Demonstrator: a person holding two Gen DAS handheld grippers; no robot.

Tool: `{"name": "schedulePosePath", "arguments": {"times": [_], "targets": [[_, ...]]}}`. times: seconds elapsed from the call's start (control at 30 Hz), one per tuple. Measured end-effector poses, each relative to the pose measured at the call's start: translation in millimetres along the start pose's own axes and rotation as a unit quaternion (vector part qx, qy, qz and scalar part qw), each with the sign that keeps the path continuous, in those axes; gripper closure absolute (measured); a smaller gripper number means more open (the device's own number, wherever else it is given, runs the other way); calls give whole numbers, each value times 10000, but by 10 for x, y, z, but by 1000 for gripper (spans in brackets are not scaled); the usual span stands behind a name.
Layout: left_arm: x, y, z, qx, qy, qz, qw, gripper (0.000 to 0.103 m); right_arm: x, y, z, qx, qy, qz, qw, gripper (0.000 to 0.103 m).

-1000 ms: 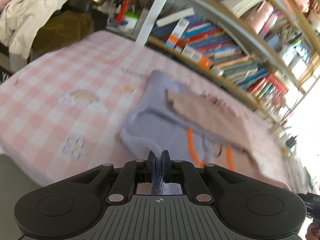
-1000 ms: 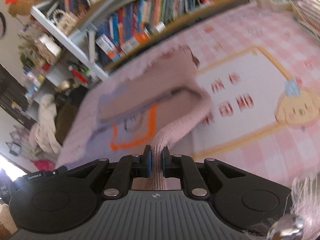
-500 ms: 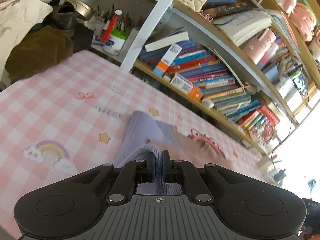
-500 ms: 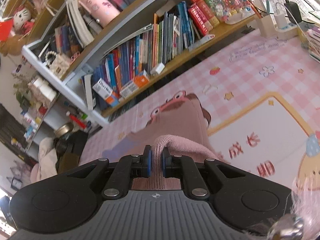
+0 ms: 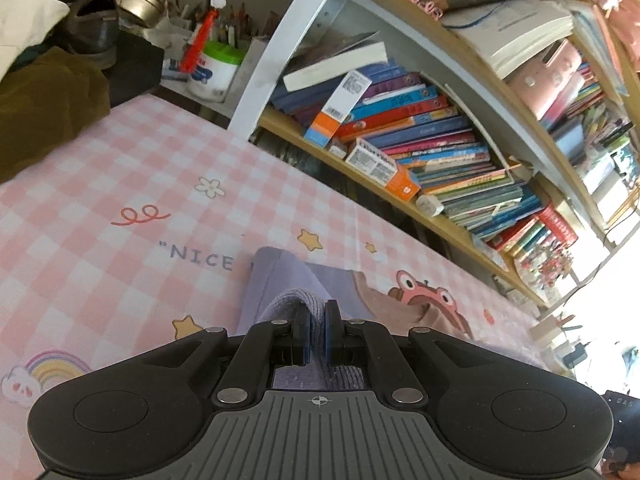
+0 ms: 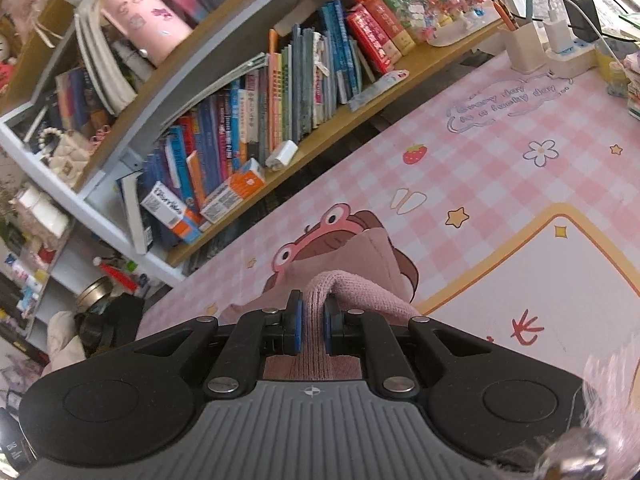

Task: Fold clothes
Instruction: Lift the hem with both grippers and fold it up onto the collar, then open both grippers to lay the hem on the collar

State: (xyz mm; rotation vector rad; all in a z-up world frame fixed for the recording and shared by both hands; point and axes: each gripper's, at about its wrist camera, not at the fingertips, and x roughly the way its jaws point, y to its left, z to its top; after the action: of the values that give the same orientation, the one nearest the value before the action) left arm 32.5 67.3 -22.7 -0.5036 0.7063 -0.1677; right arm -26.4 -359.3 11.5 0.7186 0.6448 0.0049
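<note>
A knit sweater lies on the pink checked mat (image 5: 100,200). It is lavender (image 5: 276,280) on the left side and dusty pink (image 6: 360,252) on the right. My left gripper (image 5: 317,334) is shut on a fold of the lavender ribbed hem. My right gripper (image 6: 312,326) is shut on a fold of the pink ribbed hem (image 6: 340,288). Both hems are lifted and carried over the rest of the garment, most of which is hidden under the grippers. A brown-pink part (image 5: 400,308) shows past the left gripper.
A bookshelf (image 5: 420,152) full of books runs along the mat's far edge, also in the right wrist view (image 6: 260,120). Clothes and a shoe (image 5: 92,28) are piled at the far left. A pen cup and power strip (image 6: 560,48) stand at the far right.
Both grippers have carried the sweater's hem forward toward the bookshelf, folding it over itself. The spread-out garment with orange print has dropped out of view beneath them.
</note>
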Motion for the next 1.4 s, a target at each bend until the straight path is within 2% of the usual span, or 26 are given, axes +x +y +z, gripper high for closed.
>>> {"name": "schedulePosePath", "arguments": {"times": [0.33,0.47,0.53,0.6,0.63,0.67,0.7,0.73,0.77,0.83,0.9,1.07,1.13,1.2,1.27,1.3,1.33,1.37,1.4], "targets": [[323,27,95,160,232,125,9995,98,409,-15,105,34,138,-282,9995,94],[444,55,139,128,380,181,9990,92,565,-37,146,85,228,-391,9989,92],[505,81,167,91,478,208,9986,89,639,-50,163,131,284,-455,9985,87],[526,121,203,40,495,268,9984,81,676,-54,182,151,259,-517,9982,82],[510,140,220,33,437,312,9986,69,663,-49,193,136,175,-546,9983,79],[488,161,240,36,365,374,9986,53,649,-44,204,122,90,-576,9982,73],[458,183,262,61,273,472,9985,46,636,-38,215,108,6,-605,9981,56],[442,203,276,102,214,564,9981,42,622,-33,226,93,-78,-634,9979,46],[438,226,285,150,205,641,9976,42,609,-27,237,79,-163,-664,9976,33],[432,271,297,239,192,778,9965,42,560,-52,292,114,-329,-562,9978,33],[435,267,277,346,181,756,9964,42,555,-47,332,-22,-339,-661,9972,33],[482,111,181,909,92,482,9947,43,668,33,253,-987,-28,-1088,9891,37],[568,23,122,1260,97,488,9908,44,761,64,185,-1374,98,-1235,9827,44],[691,-53,84,1537,152,611,9861,54,861,93,115,-1753,219,-1377,9746,56],[795,-119,81,1707,163,590,9834,58,965,90,109,-1916,286,-1394,9711,59],[837,-147,79,1800,140,573,9819,62,1009,74,129,-1901,332,-1340,9720,65],[873,-167,82,1863,147,549,9808,80,1049,55,153,-1858,390,-1272,9735,71],[913,-179,98,1876,188,529,9806,98,1089,35,178,-1815,447,-1203,9750,93],[927,-176,124,1802,189,496,9822,99,1129,15,202,-1772,505,-1135,9763,97]]}}
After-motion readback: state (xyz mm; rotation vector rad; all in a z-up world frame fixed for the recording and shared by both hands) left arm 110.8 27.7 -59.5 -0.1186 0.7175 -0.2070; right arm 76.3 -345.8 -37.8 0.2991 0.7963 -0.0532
